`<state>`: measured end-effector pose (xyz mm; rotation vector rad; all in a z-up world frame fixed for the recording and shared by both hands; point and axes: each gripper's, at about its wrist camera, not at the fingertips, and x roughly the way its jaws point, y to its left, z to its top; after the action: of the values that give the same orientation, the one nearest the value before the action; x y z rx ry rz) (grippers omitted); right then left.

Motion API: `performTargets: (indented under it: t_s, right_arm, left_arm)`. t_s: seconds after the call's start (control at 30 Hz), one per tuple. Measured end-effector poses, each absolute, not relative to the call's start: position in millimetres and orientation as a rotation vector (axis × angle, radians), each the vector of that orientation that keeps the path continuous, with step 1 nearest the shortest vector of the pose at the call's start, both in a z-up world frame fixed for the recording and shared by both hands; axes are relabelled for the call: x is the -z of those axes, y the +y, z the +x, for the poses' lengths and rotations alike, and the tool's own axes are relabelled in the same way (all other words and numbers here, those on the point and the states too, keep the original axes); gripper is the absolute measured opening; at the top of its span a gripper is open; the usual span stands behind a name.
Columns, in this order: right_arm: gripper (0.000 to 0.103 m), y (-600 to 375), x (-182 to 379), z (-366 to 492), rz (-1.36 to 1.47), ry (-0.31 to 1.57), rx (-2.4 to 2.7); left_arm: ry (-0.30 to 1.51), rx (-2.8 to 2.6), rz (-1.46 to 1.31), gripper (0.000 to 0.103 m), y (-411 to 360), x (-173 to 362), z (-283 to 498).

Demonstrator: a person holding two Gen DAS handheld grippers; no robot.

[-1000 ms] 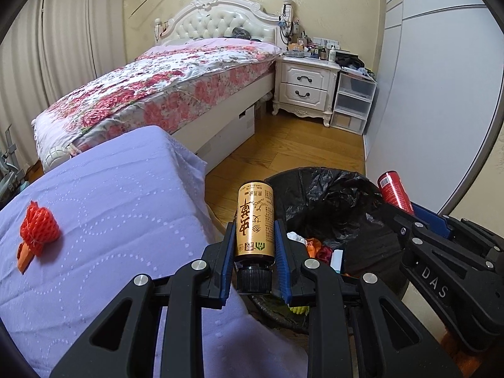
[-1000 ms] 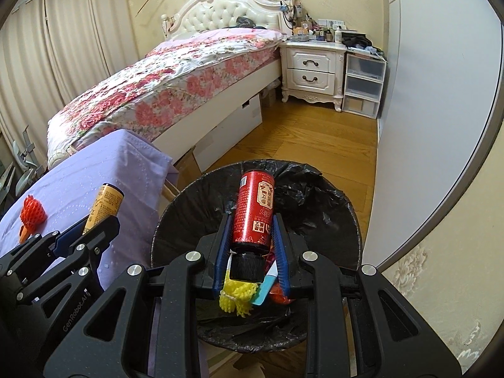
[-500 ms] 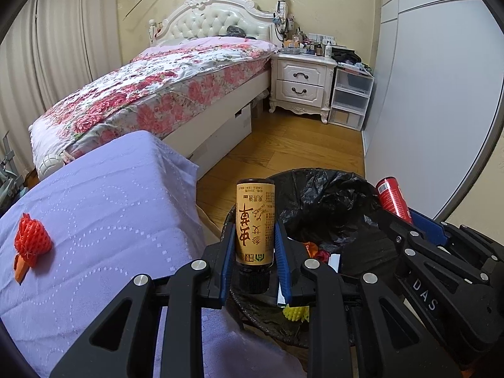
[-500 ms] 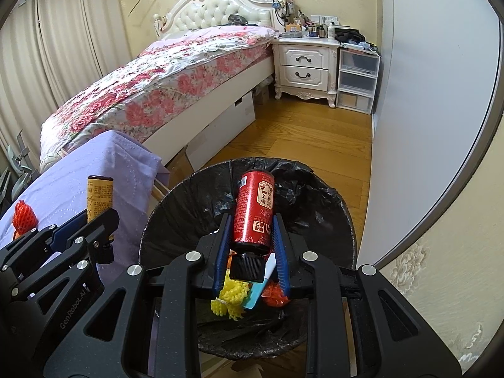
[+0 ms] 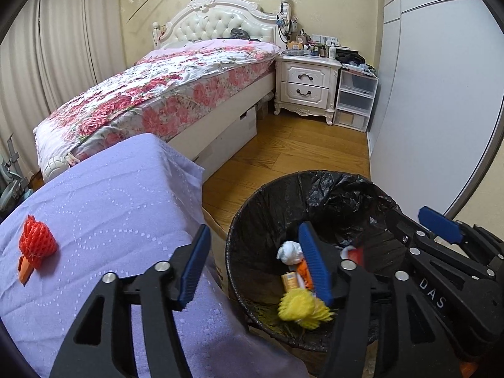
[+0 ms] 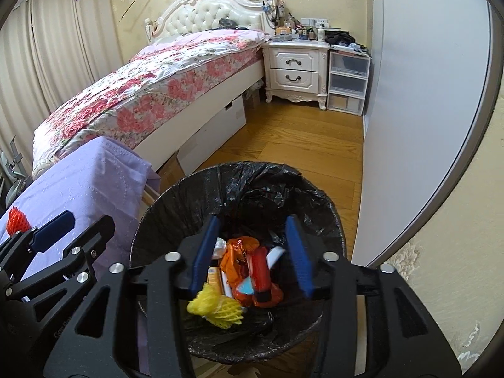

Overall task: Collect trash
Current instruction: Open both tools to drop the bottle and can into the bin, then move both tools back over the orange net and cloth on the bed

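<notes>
A round bin lined with a black bag [image 5: 271,201] [image 6: 176,195] stands on the floor beside the purple table. My left gripper [image 5: 255,264] is open and empty over the bin's left rim. My right gripper [image 6: 252,252] is open and empty above the bin. Inside lie the red bottle [image 6: 260,271], the gold bottle [image 6: 213,278] [image 5: 290,281], a yellow foam net [image 6: 217,310] [image 5: 302,307], orange wrapper [image 6: 236,252] and white paper [image 5: 289,252]. A red foam net [image 5: 36,245] [image 6: 16,220] lies on the purple tablecloth [image 5: 104,208].
A bed with floral cover [image 5: 163,94] stands behind the table. A white nightstand [image 5: 307,86] and plastic drawers [image 5: 356,100] stand at the far wall. A grey wardrobe door [image 5: 425,94] runs along the right. Wooden floor [image 5: 293,151] lies between.
Both grippers opened. The gold bottle dropped from the left one and the red bottle from the right one; both now lie in the bin.
</notes>
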<state>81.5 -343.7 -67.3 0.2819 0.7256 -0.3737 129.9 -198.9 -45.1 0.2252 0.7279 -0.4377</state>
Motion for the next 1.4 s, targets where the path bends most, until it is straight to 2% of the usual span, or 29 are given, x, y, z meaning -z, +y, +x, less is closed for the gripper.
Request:
performTargets:
  t_s: [0.17, 0.3, 0.4, 0.77, 1.4]
  right_arm:
    - [0.054, -344.5, 64.3, 79.4, 0.282, 0.716, 0.384]
    - [0.065, -342.0, 62.4, 79.1, 0.275, 0.706, 0.397]
    - [0.067, -340.6, 62.4, 78.9, 0.278, 0.706, 0.395]
    - [0.071, -295.2, 56.7, 85.9, 0.235, 0.718, 0.307]
    - [0.073, -128.5, 39.7, 129.3, 0.088, 0.757, -0.042]
  left_arm:
    - [0.702, 0.420, 0.223, 0.070, -195.1, 39.3, 129.5]
    - [0.678, 0.389, 0.235, 0.073, -189.6, 34.6, 127.2]
    - [0.666, 0.370, 0.238, 0.074, -182.1, 33.0, 123.7]
    - [0.673, 0.281, 0.194, 0.074, -123.8, 30.2, 120.1]
    - [0.703, -0.069, 0.053, 0.075, 63.7, 28.6, 120.8]
